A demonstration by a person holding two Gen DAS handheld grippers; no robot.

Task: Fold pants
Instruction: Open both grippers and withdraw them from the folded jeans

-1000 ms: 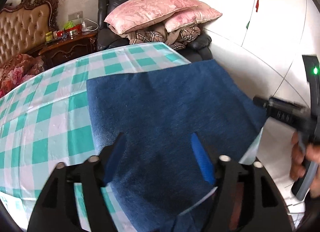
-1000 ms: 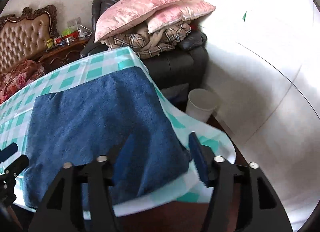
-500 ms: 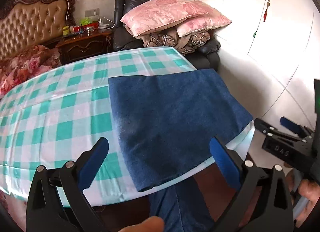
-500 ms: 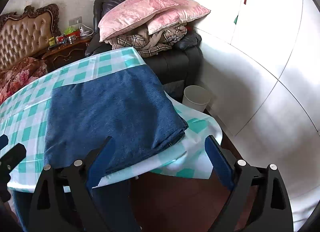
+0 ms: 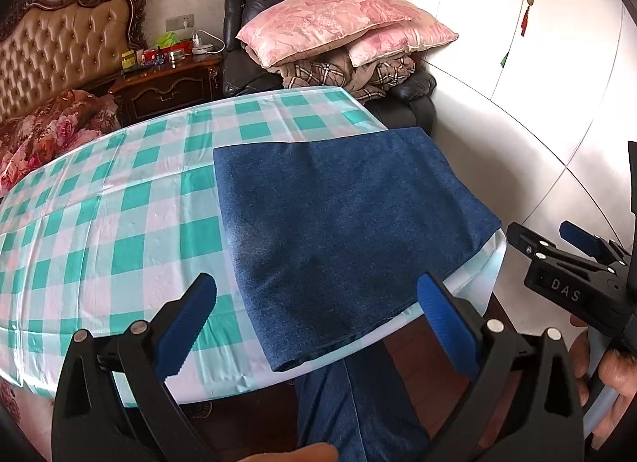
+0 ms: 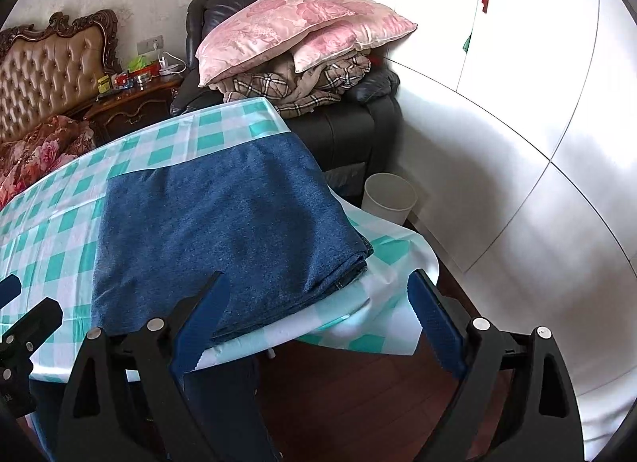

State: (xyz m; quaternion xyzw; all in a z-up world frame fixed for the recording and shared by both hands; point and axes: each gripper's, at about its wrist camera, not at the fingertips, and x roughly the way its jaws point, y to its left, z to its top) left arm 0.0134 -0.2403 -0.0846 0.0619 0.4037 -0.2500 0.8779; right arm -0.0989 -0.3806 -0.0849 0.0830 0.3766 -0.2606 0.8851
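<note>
The left gripper [image 5: 316, 297] points downward at a slant, its blue-padded jaws spread wide with nothing pressed between them. The right gripper [image 6: 314, 295] tilts down the same way, its jaws also wide apart and gripping nothing. In the left wrist view the right gripper shows at the right edge, its handle held in the person's right hand [image 5: 615, 372].

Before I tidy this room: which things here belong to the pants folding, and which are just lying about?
Part of the job:
- folded pants
- checked table
- left gripper, open
- right gripper, open

Just lying about:
- pink pillows
- plaid blanket
- white bin
- nightstand clutter
</note>
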